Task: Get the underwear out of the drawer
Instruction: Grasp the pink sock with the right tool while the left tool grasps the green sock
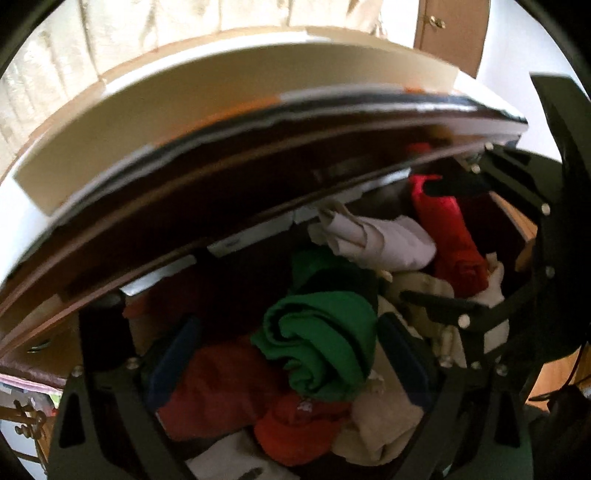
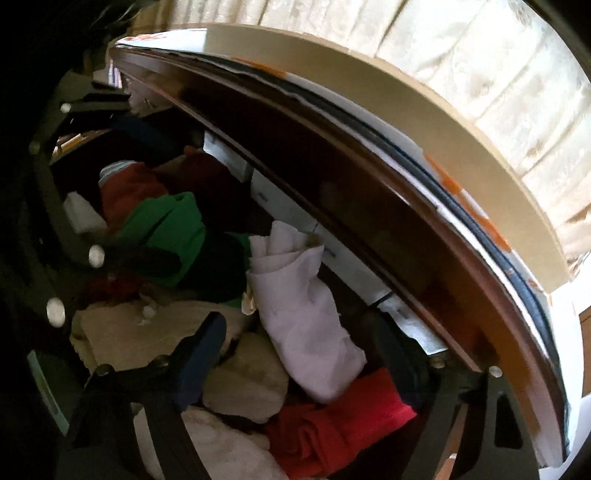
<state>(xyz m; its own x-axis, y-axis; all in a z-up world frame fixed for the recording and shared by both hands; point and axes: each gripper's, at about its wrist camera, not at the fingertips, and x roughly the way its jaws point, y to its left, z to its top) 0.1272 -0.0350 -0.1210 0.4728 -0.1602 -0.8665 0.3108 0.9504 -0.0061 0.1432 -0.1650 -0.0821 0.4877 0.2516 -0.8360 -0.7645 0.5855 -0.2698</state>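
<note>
The open drawer (image 1: 517,218) is full of rolled underwear. In the left wrist view my left gripper (image 1: 291,354) is open, its blue pads either side of a green roll (image 1: 321,343), with red (image 1: 221,387), cream (image 1: 384,424) and white (image 1: 380,240) pieces around it. My right gripper (image 1: 454,251) shows there at the right, over a red roll (image 1: 454,243). In the right wrist view my right gripper (image 2: 303,354) is open, its pads straddling a white roll (image 2: 303,310), with a red roll (image 2: 343,424) below it and the green roll (image 2: 170,229) at the left.
The dresser's dark wooden top edge (image 1: 221,162) overhangs the back of the drawer. A cream board (image 1: 184,110) lies on top. Pale curtains (image 2: 480,66) hang behind. A wooden door (image 1: 450,33) stands at the far right.
</note>
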